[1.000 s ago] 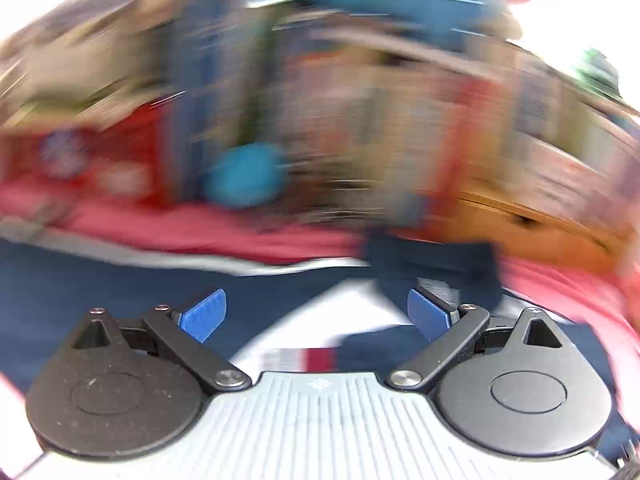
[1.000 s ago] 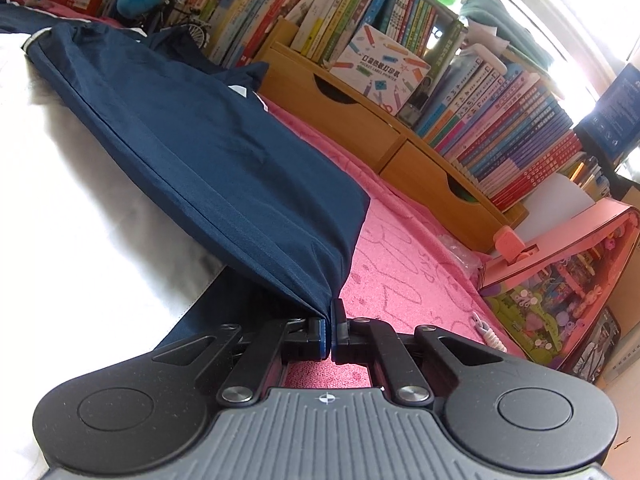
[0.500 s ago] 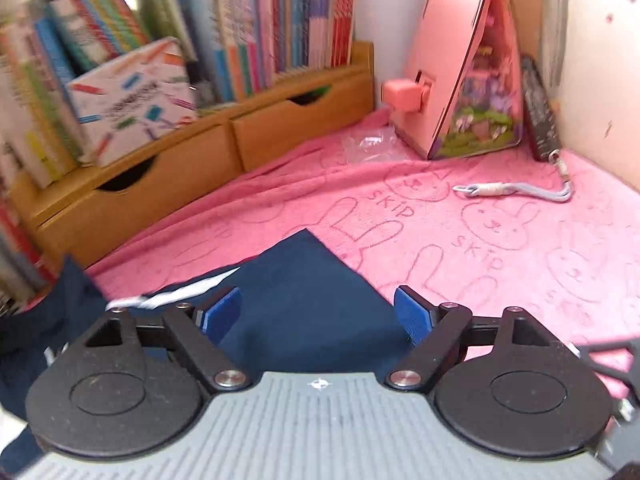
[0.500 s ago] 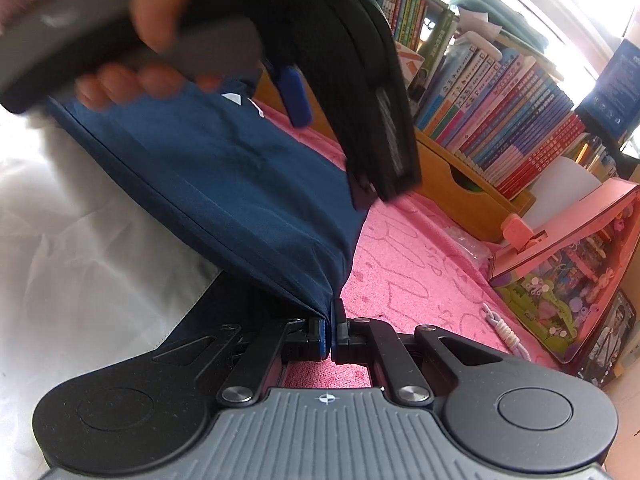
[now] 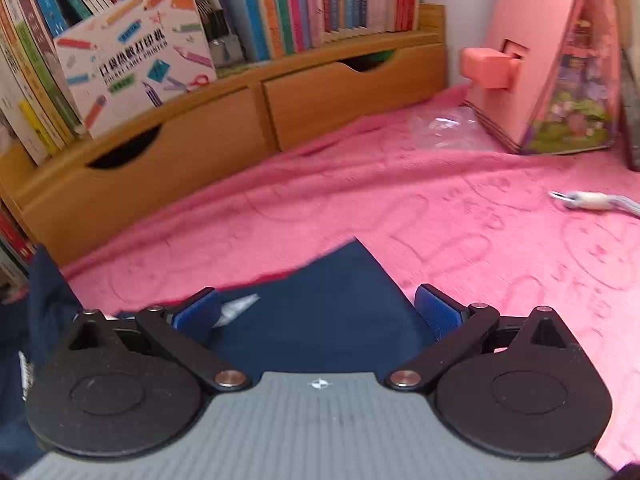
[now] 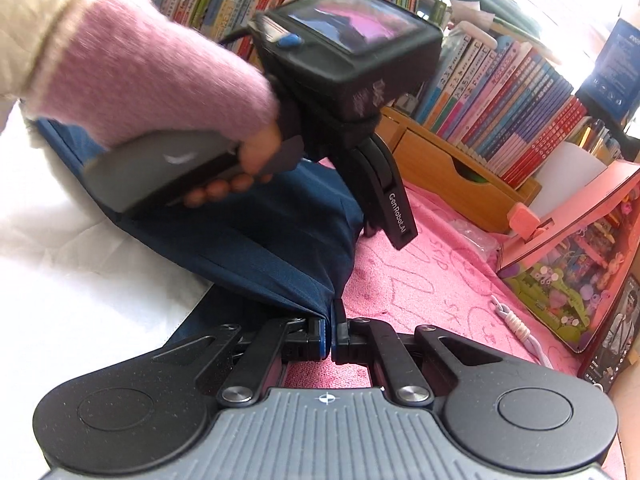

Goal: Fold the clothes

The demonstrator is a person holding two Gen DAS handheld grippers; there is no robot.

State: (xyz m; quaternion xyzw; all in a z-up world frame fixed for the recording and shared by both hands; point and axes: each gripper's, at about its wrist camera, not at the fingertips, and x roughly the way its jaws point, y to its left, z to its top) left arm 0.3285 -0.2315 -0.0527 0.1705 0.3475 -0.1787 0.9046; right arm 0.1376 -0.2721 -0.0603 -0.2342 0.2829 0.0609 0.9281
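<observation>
My right gripper (image 6: 331, 338) is clenched on the corner of the navy garment (image 6: 256, 240) — the cloth runs up and away from my pads in a taut, slanted sheet, its lower edge a folded hem. Under it to the left lies a white sheet (image 6: 80, 280); to the right the pink blanket (image 6: 420, 288) with its pressed rabbit pattern shows bare.

My left gripper (image 5: 316, 308) stands wide, its jaws having just been opening. Between its blue pads (image 5: 198, 312) lies a pointed corner of the same navy garment (image 5: 320, 320), flat on the pink blanket (image 5: 400, 208), and the pads do not press it. A strip of white fabric (image 5: 236, 306) peeks out beside the left pad.

From the right wrist view I see that left gripper (image 6: 384, 224) just above the far edge of the cloth, held by a hand (image 6: 256, 152) in a fuzzy pink sleeve (image 6: 160, 80), fingers wrapped round the grey handle.

Further off, a white cord (image 5: 592, 202) lies loose on the blanket, and a crumpled clear plastic bag (image 5: 444, 128) sits near the pink toy box (image 5: 548, 60). Behind everything stands the wooden shelf with two drawers (image 5: 240, 120) — upright books (image 5: 320, 4) packed along its top, a white pencil-patterned book (image 5: 132, 52) leaning in front of them.
</observation>
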